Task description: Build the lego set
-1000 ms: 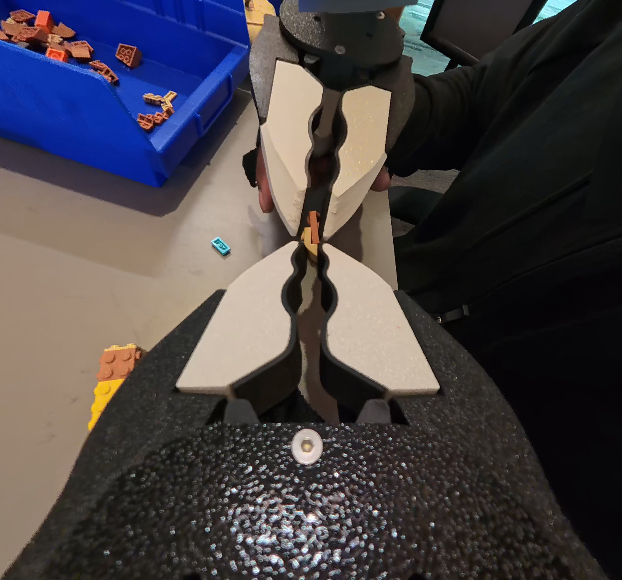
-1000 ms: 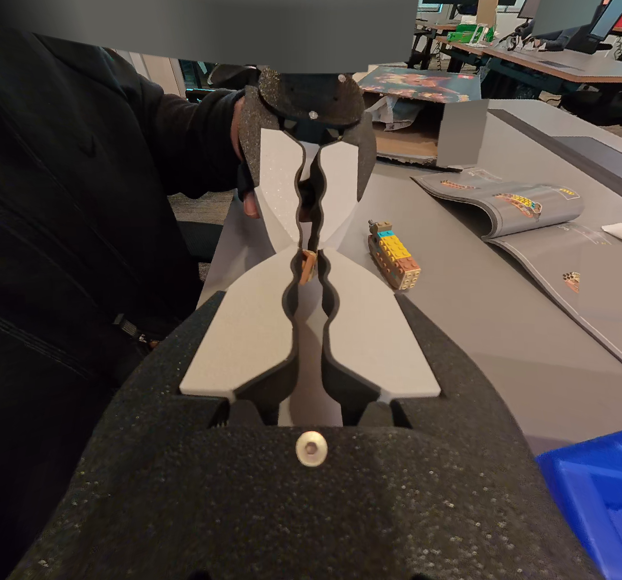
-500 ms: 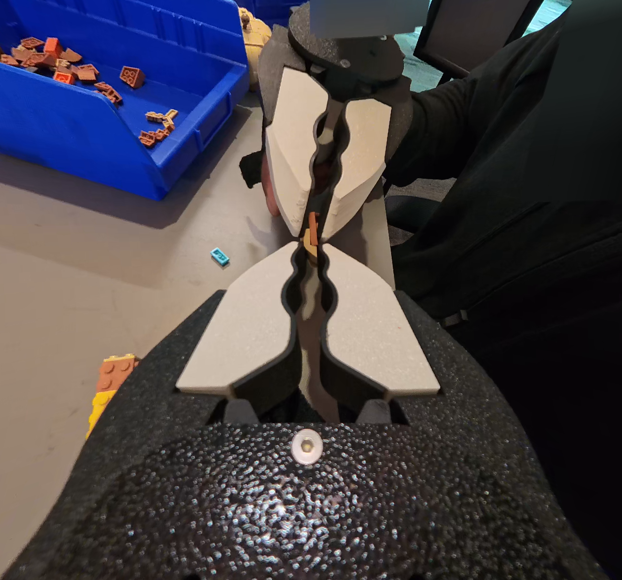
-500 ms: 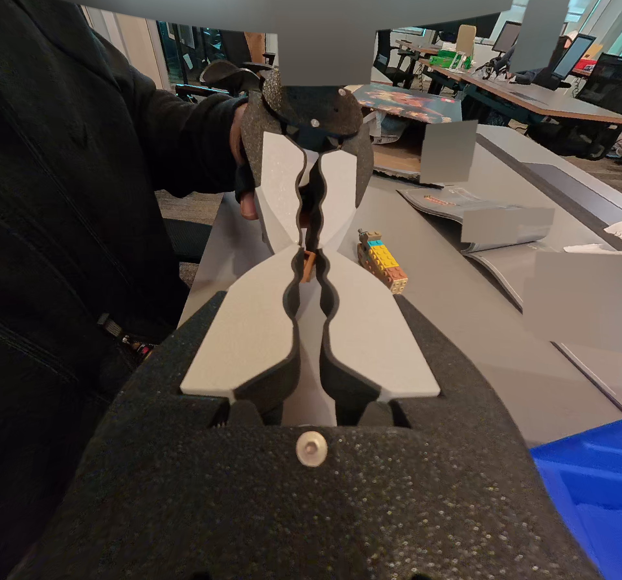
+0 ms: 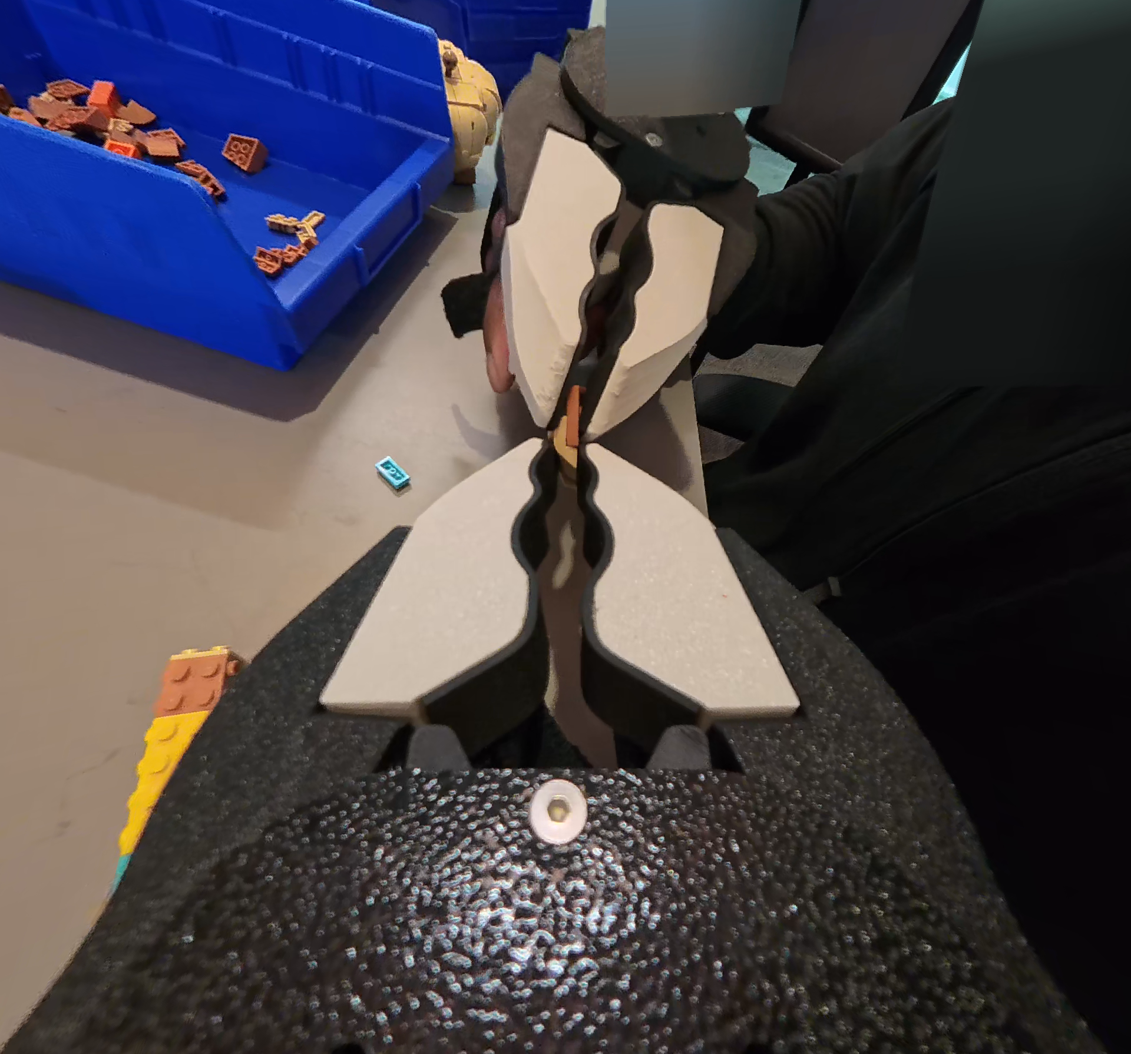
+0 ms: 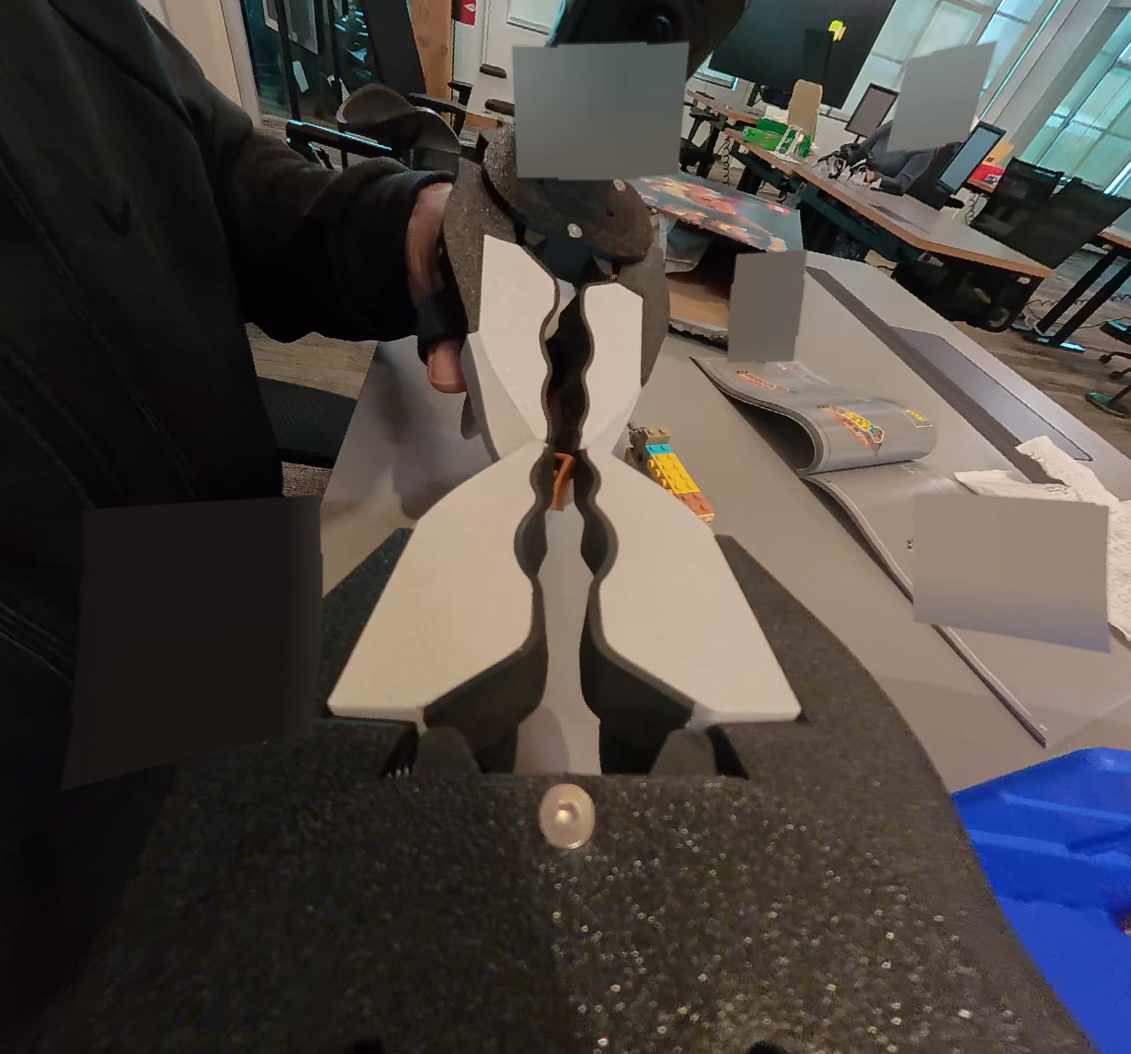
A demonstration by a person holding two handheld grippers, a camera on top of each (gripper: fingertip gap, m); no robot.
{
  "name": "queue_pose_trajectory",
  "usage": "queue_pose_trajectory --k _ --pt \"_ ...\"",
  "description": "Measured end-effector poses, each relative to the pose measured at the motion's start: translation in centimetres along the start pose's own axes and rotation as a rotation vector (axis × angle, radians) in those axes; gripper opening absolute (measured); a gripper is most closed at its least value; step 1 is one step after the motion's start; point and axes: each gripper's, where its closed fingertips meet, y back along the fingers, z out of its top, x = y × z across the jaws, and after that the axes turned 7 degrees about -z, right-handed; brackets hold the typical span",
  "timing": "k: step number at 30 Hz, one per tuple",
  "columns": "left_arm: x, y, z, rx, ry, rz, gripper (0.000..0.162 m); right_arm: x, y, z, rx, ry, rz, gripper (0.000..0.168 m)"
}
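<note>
My left gripper [image 5: 563, 453] and right gripper [image 6: 563, 465] face each other tip to tip above the grey table's [image 5: 183, 535] near edge. The left gripper is shut on a small tan piece [image 5: 559, 444]. The right gripper is shut on a small brown piece [image 6: 561, 487], which also shows in the left wrist view [image 5: 574, 416]. The two pieces touch where the tips meet. How they join is hidden by the fingers. The right gripper [image 5: 571, 413] fills the top of the left wrist view, and the left gripper [image 6: 567, 442] the top of the right wrist view.
A blue bin [image 5: 343, 266] with several brown pieces stands at the back left. A teal plate [image 5: 391, 470] lies loose on the table. A brown, yellow and teal part-built model [image 6: 673, 477] lies beside an open instruction booklet [image 6: 857, 431]. A tan round model [image 5: 468, 101] sits behind the bin. Both grippers' tips are close together, under 4 cm apart.
Both grippers stay shut and tip to tip. The pair has tilted upward, so the bin, booklet and model sit lower in the views.
</note>
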Motion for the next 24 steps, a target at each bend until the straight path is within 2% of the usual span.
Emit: queue_pose_trajectory --k 5,9,13,18,24 --pt "0.1 -0.2 0.1 -0.061 0.027 -0.016 0.005 -0.1 0.1 0.1 0.002 -0.064 0.012 0.007" --pt "0.2 -0.4 0.1 -0.135 0.061 -0.023 0.006 -0.9 0.2 0.2 -0.019 -0.135 -0.007 0.022" --pt "0.4 -0.3 0.2 -0.176 0.045 0.009 0.005 -0.9 0.7 0.5 -0.037 -0.177 0.005 0.023" --pt "0.6 0.9 1.7 -0.321 -0.030 0.043 0.005 -0.8 0.9 0.6 -0.059 -0.255 0.019 0.021" --pt "-0.1 1.2 2.1 -0.364 -0.204 0.072 0.006 0.0 0.7 1.4 -0.109 -0.244 0.031 0.020"
